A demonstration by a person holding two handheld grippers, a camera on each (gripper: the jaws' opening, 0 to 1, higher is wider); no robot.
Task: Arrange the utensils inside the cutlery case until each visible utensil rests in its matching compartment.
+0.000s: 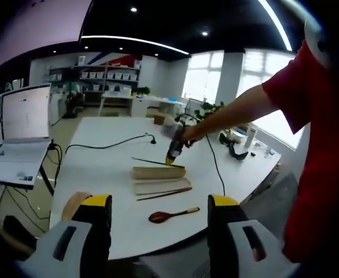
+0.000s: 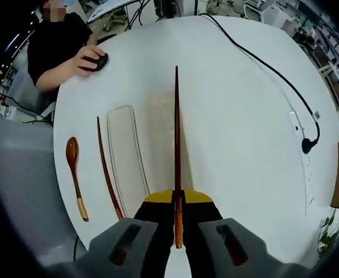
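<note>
Overhead, the right gripper has its jaws clamped on a chopstick, held above the case on the table. Left of it lie the lid, another chopstick and a spoon. The left gripper gapes wide, holding nothing, well short of the case.

My left tongs gape above the white desk; right tongs hold a dark chopstick over the pale wooden cutlery case, brown wooden spoon nearer.
</note>
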